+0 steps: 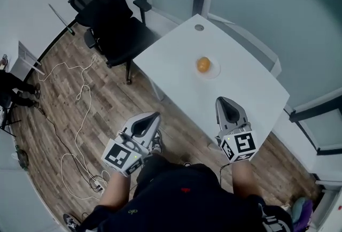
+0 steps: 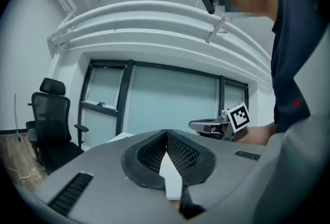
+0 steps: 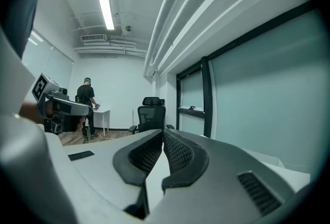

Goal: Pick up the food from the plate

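An orange round piece of food lies on a small white plate near the middle of the white table. My left gripper is held off the table's near-left edge, over the wooden floor, jaws shut and empty. My right gripper hovers over the table's near part, below the plate, shut with nothing in it. Both grippers are well short of the food. In the left gripper view the jaws meet at the tip; in the right gripper view my right gripper is also shut. Neither gripper view shows the plate.
A black office chair stands at the table's far left corner. White cables trail over the wooden floor at left. Glass partitions line the far side. A person stands in the distance by another table.
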### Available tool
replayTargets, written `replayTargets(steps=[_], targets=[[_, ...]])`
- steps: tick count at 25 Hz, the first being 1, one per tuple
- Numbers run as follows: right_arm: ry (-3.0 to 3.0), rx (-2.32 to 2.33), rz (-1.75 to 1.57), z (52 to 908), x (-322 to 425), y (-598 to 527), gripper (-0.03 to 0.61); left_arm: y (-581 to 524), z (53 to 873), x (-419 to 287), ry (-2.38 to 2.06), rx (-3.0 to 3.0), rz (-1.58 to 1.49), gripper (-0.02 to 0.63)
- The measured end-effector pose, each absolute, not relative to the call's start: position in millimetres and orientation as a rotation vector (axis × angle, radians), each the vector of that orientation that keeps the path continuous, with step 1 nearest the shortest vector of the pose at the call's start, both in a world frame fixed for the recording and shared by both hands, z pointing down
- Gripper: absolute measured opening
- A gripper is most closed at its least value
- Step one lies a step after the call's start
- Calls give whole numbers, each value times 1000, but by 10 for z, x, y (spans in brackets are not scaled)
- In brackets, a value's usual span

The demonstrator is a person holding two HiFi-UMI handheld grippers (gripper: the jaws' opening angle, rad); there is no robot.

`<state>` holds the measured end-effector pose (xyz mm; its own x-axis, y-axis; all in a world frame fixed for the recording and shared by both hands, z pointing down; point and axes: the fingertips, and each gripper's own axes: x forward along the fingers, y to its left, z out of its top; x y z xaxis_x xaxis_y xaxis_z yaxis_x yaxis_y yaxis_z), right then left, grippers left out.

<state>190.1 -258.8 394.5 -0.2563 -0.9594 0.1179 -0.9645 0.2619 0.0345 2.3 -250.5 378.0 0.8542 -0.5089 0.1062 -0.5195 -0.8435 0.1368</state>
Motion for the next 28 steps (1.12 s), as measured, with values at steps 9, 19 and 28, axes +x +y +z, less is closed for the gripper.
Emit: replayTargets(steps=[9,19,28], targets=[[-2232,1937,81,3936,1478,-3789,25,-4030,3840,-265,-623,2954,159,20],[-2005,2083,208,4271,1756,-4391,26,-4900,4014,-84,-441,2947,184,20],[-1905,2046,382,5159,2531,-5023,282,-5184,4309,394,-513,2871,266,20]])
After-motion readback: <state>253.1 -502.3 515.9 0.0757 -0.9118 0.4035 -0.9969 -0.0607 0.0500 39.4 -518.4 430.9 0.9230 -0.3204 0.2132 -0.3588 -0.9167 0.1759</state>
